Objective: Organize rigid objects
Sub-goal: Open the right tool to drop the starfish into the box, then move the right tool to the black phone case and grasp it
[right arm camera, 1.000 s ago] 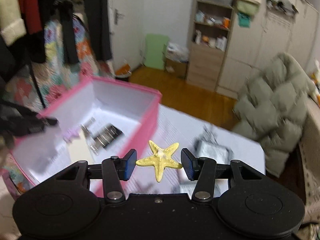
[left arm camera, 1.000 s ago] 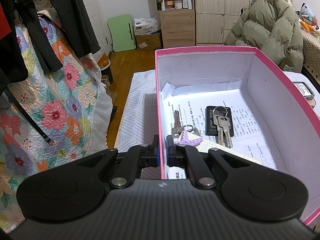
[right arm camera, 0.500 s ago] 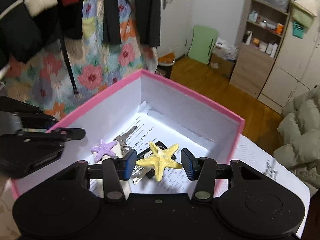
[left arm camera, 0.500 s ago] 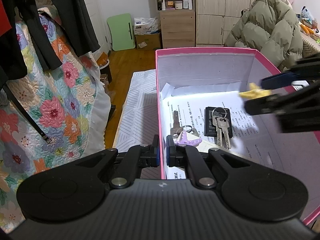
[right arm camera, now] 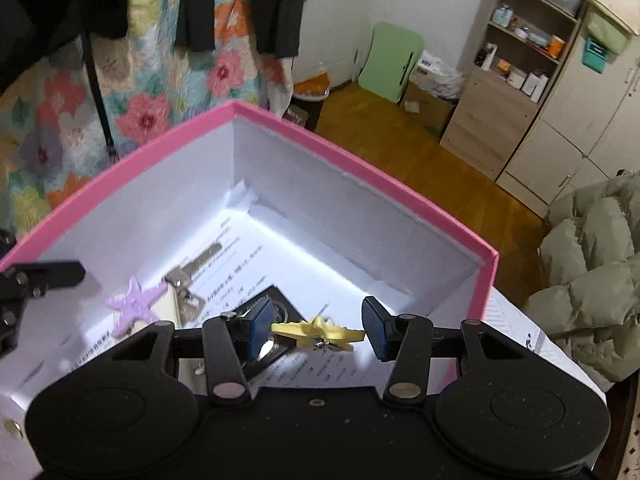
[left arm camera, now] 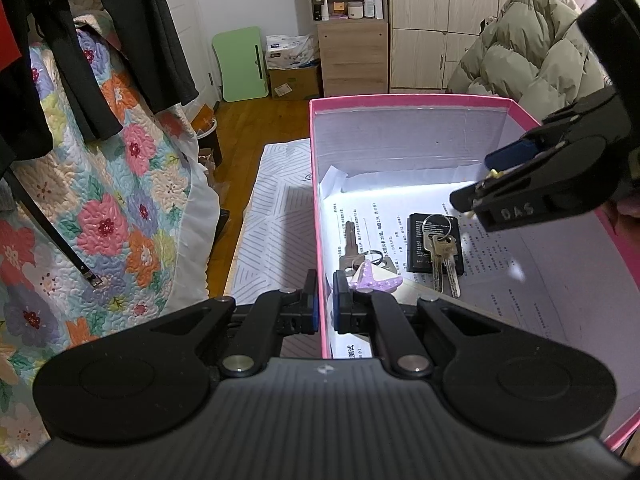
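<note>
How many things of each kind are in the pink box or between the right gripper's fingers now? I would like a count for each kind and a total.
Starfish: 2, purple starfish and yellow starfish
Key sets: 2, single key with ring and key bunch
Black flat card-like item: 1
Total: 5

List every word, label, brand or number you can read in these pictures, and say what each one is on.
"DAS": raised letters on the side of the right gripper, seen from the left wrist.
Printed sheet lining the pink box: lines of printed characters, too small to read.
Black card under the keys: small print, unreadable.
Bottles and jars on the shelf: labels too small to read.
Cardboard box on the floor: sticker unreadable.
</note>
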Action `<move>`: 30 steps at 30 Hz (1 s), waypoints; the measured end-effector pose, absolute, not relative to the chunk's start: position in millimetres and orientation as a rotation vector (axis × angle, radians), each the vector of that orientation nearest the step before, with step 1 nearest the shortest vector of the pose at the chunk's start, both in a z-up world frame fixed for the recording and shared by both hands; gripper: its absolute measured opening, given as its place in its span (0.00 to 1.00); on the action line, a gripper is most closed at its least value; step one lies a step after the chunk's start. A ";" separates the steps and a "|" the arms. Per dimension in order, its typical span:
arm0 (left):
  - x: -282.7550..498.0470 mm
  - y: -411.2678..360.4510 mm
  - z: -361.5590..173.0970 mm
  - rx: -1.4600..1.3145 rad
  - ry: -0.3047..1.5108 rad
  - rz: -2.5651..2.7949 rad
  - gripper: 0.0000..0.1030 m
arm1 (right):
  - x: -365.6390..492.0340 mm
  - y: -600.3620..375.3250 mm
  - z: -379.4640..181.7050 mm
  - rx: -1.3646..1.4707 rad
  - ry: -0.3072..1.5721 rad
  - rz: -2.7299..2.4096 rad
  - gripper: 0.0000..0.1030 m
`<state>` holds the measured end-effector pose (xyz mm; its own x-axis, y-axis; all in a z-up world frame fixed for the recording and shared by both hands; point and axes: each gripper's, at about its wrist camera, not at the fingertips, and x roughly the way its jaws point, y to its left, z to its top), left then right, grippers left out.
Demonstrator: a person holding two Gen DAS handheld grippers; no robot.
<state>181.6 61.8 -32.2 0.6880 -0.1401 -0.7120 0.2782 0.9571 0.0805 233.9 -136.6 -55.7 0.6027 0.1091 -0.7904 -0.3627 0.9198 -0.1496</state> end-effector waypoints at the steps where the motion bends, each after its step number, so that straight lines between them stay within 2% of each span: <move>1: 181.5 61.8 -32.1 0.190 0.778 -0.235 0.05 | 232.8 -138.2 -54.7 -0.306 0.882 0.268 0.61; 21: 182.0 61.8 -31.5 0.194 0.778 -0.234 0.05 | 136.4 -187.6 -1.9 -0.202 0.799 0.268 0.64; 24: 182.1 62.0 -31.3 0.194 0.777 -0.234 0.05 | 120.3 -208.8 -4.4 -0.181 0.855 0.209 0.66; 25: 182.0 61.8 -31.2 0.194 0.777 -0.237 0.05 | 113.9 -219.4 -6.0 -0.160 0.858 0.197 0.72; 30: 182.9 60.9 -31.0 0.205 0.777 -0.231 0.05 | 93.1 -285.9 -21.8 -0.025 0.992 0.085 0.71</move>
